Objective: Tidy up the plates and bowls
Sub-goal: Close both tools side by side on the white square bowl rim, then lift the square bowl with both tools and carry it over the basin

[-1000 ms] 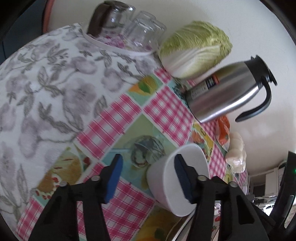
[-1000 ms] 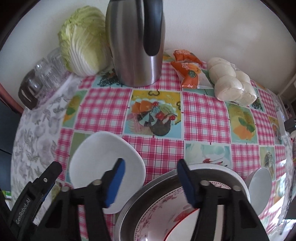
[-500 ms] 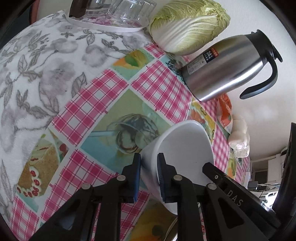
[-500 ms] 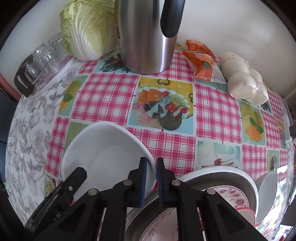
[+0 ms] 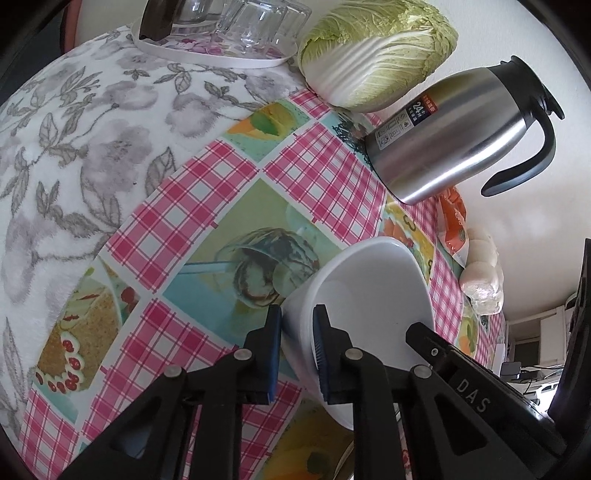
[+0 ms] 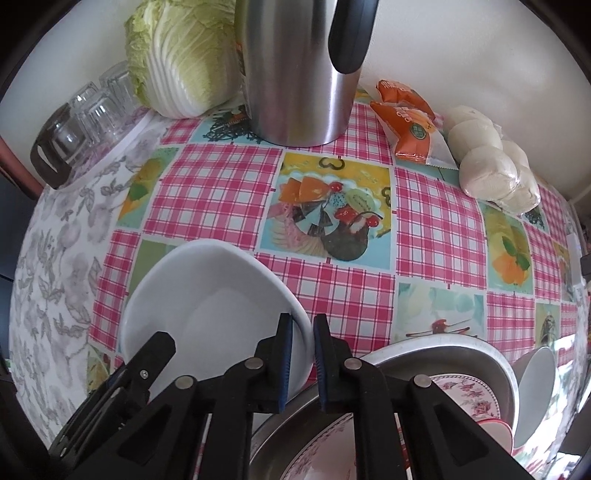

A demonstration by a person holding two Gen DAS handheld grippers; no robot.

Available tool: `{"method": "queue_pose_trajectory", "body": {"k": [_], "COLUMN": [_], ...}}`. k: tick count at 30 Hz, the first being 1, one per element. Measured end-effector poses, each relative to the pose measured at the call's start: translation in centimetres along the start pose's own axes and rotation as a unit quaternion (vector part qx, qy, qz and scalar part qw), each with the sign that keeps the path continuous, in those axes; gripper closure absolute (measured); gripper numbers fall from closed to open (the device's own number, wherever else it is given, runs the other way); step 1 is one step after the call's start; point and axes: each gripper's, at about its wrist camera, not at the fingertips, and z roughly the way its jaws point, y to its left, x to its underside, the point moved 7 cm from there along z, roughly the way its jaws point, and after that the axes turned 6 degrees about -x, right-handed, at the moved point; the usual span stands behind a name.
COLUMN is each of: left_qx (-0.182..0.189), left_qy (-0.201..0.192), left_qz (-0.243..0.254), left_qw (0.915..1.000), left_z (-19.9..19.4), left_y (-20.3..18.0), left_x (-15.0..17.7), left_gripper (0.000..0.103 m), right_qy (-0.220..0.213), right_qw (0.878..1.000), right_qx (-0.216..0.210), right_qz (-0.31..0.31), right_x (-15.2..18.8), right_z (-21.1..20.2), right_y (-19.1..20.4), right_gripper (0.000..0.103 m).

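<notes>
A deep white bowl (image 5: 369, 291) (image 6: 214, 295) sits on the checked tablecloth, gripped from both sides. My left gripper (image 5: 297, 350) is shut on its near wall, one blue pad outside and one inside. My right gripper (image 6: 303, 362) is shut on the opposite rim in the same way. Each gripper shows in the other's view as a black arm at the bowl's edge. Right of the bowl a metal basin (image 6: 443, 354) holds a floral plate (image 6: 469, 402) and other dishes, and a small white bowl (image 6: 535, 387) leans at its right side.
At the back stand a steel thermos jug (image 6: 299, 70), a napa cabbage (image 6: 181, 55), orange snack packets (image 6: 410, 125) and bagged white buns (image 6: 491, 162). A tray of upturned glasses (image 5: 225, 22) rests on a grey floral cloth (image 5: 74, 147) at the left.
Both grippers have sunk toward the white bowl and gone from open to shut on its rim, one on each side. The bowl has stayed in place.
</notes>
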Motion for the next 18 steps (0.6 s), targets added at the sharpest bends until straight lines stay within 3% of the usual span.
{"method": "queue_pose_trajectory", "body": {"k": [7,18], "left_qx": [-0.004,0.007], "left_qy": [-0.038,-0.09], "left_qz": [0.005,0.029], "left_qw": [0.9992,0.9955], "left_z": [-3.3,-8.6], "left_y": [0.0,-2.0], "left_x": [-1.0,-0.8], "left_gripper": [0.089,0.089], "right_qy": [-0.01,-0.071], "right_qw": [0.999,0.995], "right_qx": [-0.031,-0.059], "right_qz": [0.003,-0.022], "right_x": [0.0,-0.8], "right_z": [-1.1,-7.9], "right_y": [0.6,1.4], "right_gripper": [0.09,0.09]}}
